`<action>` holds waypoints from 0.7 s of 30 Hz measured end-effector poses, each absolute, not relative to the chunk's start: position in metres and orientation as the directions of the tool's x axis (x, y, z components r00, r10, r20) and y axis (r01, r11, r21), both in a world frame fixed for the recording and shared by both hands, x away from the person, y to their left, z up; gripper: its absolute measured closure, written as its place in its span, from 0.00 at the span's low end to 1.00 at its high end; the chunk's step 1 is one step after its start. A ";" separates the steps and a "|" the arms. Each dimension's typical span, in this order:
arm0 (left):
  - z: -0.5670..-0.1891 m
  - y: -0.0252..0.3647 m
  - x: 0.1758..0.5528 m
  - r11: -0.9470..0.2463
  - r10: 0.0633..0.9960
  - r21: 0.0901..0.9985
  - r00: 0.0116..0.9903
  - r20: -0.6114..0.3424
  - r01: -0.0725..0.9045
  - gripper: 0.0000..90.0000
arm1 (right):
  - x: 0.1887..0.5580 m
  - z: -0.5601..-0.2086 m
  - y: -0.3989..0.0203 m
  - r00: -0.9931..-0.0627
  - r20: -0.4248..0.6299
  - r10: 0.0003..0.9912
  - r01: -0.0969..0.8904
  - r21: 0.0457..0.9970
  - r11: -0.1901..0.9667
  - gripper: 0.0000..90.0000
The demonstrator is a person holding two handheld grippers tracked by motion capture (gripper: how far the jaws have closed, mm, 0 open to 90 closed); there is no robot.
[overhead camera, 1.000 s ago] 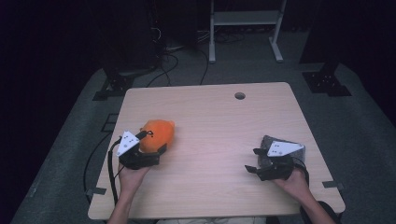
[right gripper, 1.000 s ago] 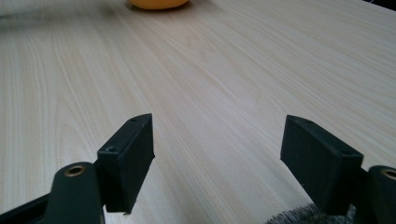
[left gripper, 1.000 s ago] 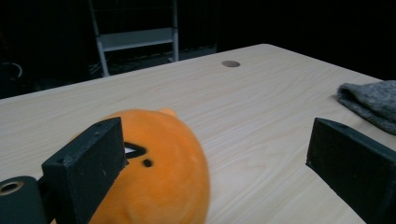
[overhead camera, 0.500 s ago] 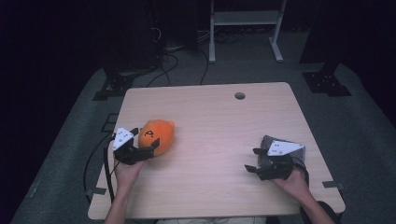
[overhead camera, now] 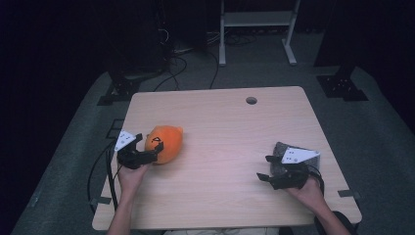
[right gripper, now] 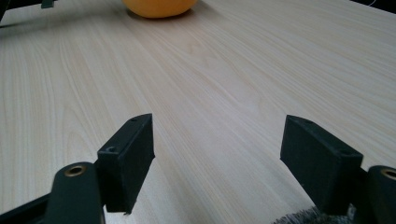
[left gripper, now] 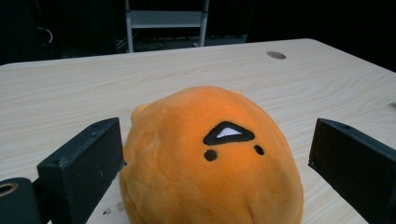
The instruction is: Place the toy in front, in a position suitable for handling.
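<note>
two spread jaws of the left gripper flank the orange plush toy, its only marking a black-edged white triangle over two dots, no readable writing, while the right gripper gapes empty.

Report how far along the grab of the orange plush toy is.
Done: the left gripper is open and straddles the orange plush toy, which sits on the table. In hand: the grasp itself. Left: closing and lifting. The right gripper rests open, apart.
</note>
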State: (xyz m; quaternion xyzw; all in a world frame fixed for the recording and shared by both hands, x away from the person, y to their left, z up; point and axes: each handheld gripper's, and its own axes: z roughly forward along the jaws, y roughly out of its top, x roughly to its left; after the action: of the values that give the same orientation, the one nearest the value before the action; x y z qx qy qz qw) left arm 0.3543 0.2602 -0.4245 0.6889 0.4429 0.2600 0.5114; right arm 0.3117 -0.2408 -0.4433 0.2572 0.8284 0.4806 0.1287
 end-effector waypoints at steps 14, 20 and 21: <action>-0.436 0.250 0.363 -0.162 0.882 0.884 0.467 -0.069 0.438 0.03 | 0.311 -0.442 -0.243 -0.832 0.035 0.554 0.301 0.867 0.396 0.27; -0.440 0.249 0.362 -0.184 0.873 0.876 0.484 -0.064 0.446 0.16 | 0.311 -0.441 -0.245 -0.830 0.037 0.557 0.300 0.870 0.390 0.27; -0.440 0.248 0.362 -0.194 0.871 0.872 0.488 -0.057 0.449 0.19 | 0.311 -0.441 -0.245 -0.830 0.035 0.557 0.299 0.871 0.391 0.27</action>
State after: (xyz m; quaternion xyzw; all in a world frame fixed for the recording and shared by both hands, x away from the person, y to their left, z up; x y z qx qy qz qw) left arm 0.3620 0.2478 -0.4399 0.7362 0.4482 0.2347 0.4494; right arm 0.3107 -0.2450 -0.4411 0.2597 0.8233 0.4870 0.1324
